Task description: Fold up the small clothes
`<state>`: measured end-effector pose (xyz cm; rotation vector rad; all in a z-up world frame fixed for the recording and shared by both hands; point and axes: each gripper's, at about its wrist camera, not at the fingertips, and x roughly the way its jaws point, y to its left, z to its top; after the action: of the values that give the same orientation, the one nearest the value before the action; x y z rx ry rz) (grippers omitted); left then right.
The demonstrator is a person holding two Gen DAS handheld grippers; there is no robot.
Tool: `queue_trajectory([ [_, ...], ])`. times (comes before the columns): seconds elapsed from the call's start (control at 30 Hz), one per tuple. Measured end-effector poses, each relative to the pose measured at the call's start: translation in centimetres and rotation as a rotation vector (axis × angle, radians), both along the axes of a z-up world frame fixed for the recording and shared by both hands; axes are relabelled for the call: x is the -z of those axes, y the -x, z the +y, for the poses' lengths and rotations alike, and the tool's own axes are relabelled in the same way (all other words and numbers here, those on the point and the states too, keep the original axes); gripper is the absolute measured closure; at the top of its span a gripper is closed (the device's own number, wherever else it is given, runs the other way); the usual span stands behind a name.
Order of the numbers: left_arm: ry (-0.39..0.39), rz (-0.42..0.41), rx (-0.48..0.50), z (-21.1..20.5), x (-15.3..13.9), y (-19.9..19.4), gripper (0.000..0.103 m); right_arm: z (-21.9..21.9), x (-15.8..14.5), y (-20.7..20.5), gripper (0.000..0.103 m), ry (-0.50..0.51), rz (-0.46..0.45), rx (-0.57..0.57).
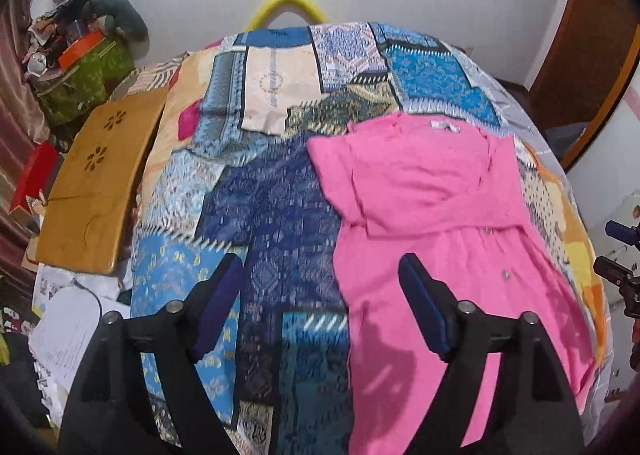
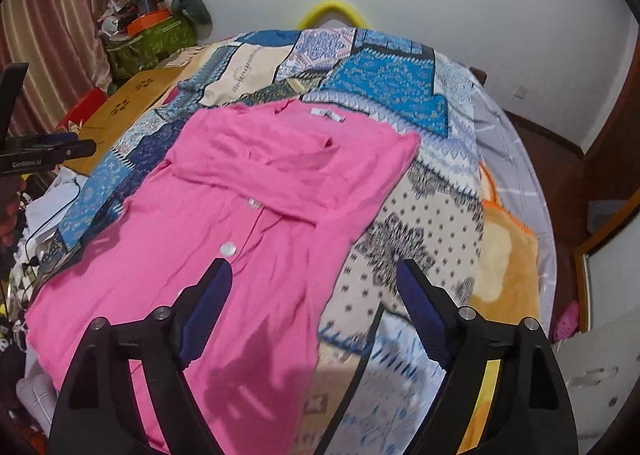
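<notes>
— Where does it lie?
— The pink shirt [image 2: 224, 223] is spread on the patchwork bedspread [image 1: 272, 215], sleeves folded in; left gripper [image 1: 320, 287] and right gripper [image 2: 314, 295] hover above it, jaws apart and empty.
— And how will it handle?
— Probably light, limp and soft; pinch the hem corners.

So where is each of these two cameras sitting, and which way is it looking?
Left wrist: rides on the left tongs, looking forward and down at the patchwork bedspread; its two open fingers show, nothing between them.
Right wrist: rides on the right tongs, looking forward and down at the pink shirt; its open fingers show.
Shared: shirt, bedspread, yellow hoop, far wall.
</notes>
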<state>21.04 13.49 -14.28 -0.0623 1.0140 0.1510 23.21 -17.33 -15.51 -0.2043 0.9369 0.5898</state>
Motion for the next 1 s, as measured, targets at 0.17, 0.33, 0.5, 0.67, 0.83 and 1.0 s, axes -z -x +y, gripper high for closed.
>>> queue_trajectory([
  [0.17,0.041,0.087,-0.005,0.0,2.9,1.1,0.021,-0.6,2.5,0.5,0.021,-0.061,0.112,0.023],
  [0.33,0.083,0.153,-0.005,-0.2,5.9,1.4,0.021,-1.4,5.5,0.3,0.021,-0.096,0.232,0.066],
  [0.5,0.131,0.208,0.016,-0.9,8.3,1.2,0.021,-1.7,7.5,0.7,0.021,-0.115,0.298,0.062],
  [0.67,0.177,0.216,0.018,-1.6,9.4,0.9,0.022,-1.5,7.7,1.0,0.039,-0.118,0.277,0.055],
  [0.83,0.239,0.208,0.04,-1.7,9.3,0.7,0.044,-1.2,7.6,0.8,0.089,-0.151,0.276,0.025],
  [1.0,0.324,0.192,0.093,-2.5,8.0,0.6,0.099,-0.3,7.0,0.3,0.096,-0.165,0.234,-0.003],
])
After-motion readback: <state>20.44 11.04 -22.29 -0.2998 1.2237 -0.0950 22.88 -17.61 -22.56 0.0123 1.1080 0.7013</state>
